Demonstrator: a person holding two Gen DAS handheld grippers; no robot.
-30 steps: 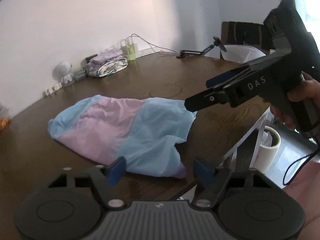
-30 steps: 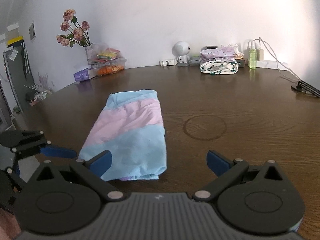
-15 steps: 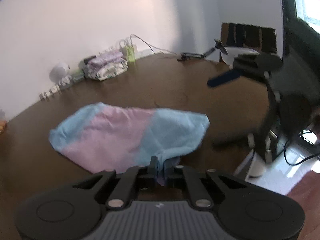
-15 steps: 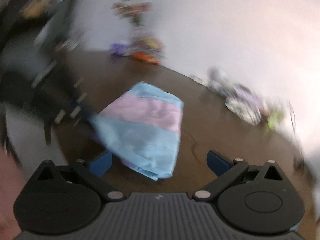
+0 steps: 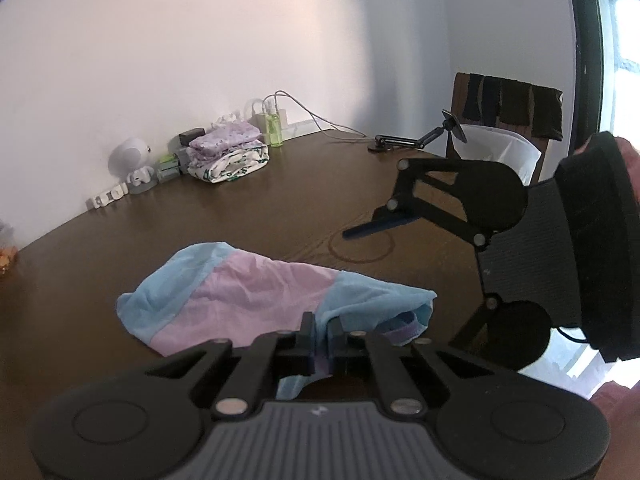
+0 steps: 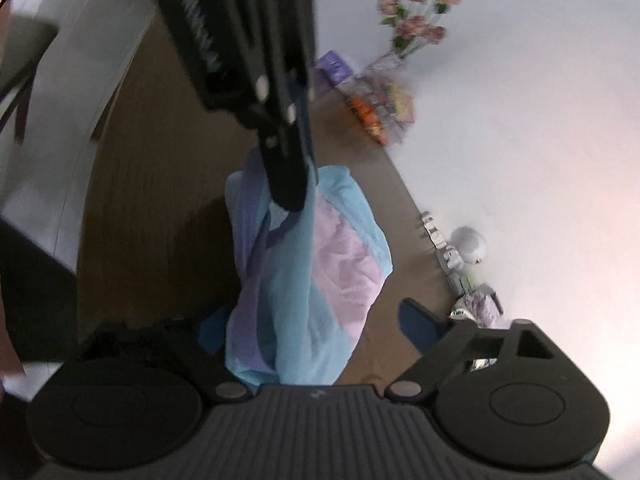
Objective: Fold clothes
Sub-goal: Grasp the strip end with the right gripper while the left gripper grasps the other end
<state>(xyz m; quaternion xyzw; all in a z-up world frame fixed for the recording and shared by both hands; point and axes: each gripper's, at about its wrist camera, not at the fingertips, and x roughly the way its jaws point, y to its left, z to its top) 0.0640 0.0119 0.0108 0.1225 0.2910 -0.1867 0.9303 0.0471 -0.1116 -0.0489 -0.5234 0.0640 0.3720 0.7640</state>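
Note:
A light blue and pink garment point(image 5: 260, 296) lies on the dark wooden table point(image 5: 280, 208). My left gripper point(image 5: 320, 336) is shut on its near blue edge and holds that edge raised off the table. In the right wrist view the left gripper point(image 6: 288, 184) comes in from above, with the cloth point(image 6: 340, 264) hanging from it. My right gripper point(image 6: 316, 328) is open, its blue fingers point(image 6: 420, 324) standing either side of the near end of the cloth. In the left wrist view the right gripper point(image 5: 420, 280) is turned on its side to the right of the garment.
A stack of folded clothes point(image 5: 228, 156), a white round gadget point(image 5: 128, 156) and a green bottle point(image 5: 274, 124) stand along the far wall. A phone-holder arm point(image 5: 416, 140) and a chair point(image 5: 508, 112) are at the right. Flowers point(image 6: 416, 16) and snacks point(image 6: 380, 112) sit at the table's left end.
My left gripper went from open to shut on the garment's near edge and lifted it. The right gripper swung round, rolled over and came close to the cloth's near end.

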